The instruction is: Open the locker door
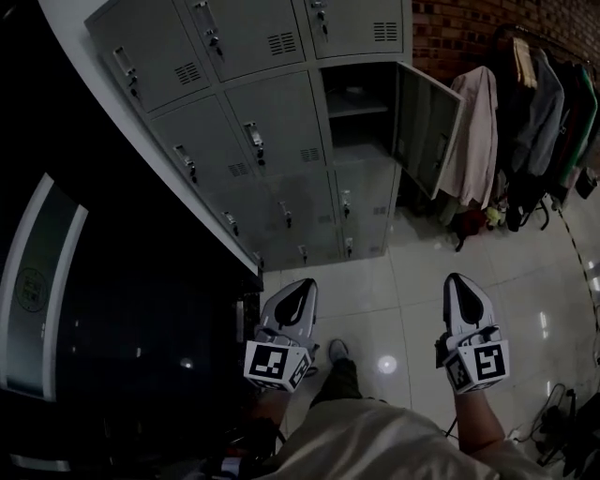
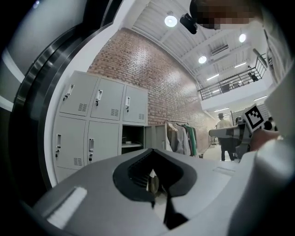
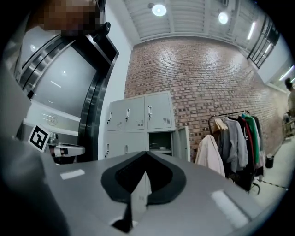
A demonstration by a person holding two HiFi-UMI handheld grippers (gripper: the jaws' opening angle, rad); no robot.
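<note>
Well back from the lockers (image 1: 272,112), holding the left tool (image 1: 300,289) and right tool (image 1: 457,281) clenched on nothing. Seems done already, with one locker door (image 1: 427,131) swung wide, middle row, right column. Otherwise calls for stepping closer first.

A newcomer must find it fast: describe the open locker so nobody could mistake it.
Against the brick wall stands a grey locker bank, with a clothes rack at its right. Look at the column nearest the rack, second row from the top. That open locker alone gapes dark, with a shelf inside and its door swung toward the coats; its neighbours are shut.
</note>
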